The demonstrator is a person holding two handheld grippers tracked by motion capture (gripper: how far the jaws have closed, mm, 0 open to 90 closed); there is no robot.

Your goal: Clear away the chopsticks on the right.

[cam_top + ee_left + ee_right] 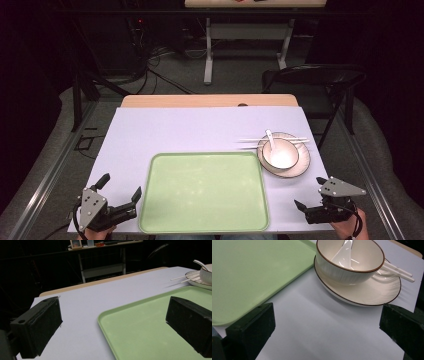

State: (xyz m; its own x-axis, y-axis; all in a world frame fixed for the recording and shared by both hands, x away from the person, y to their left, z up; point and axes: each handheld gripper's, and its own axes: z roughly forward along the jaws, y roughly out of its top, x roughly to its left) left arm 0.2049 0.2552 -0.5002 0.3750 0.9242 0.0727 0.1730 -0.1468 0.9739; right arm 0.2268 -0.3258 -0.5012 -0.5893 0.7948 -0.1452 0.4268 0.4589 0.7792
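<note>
Dim room with dark surroundings, grey carpeted floor (165, 75), light wooden table (207, 100) under a pale lilac sheet (190, 130), black folding metal chair (320, 82) at right, second white-legged desk (247, 30) behind, black cables (150, 60) on floor.

High view: my fixed camera sits above the near edge of the table (150, 130), facing forward and down, far enough off to take in the whole top and the floor behind. Left gripper view: low and close over the near left corner, facing across the green tray (155, 325) toward the far right, where the plate (197, 281) sits. Right gripper view: close, tilted down over the near right side, facing the bowl (349, 262). All three share the tray, plate and bowl.
</note>
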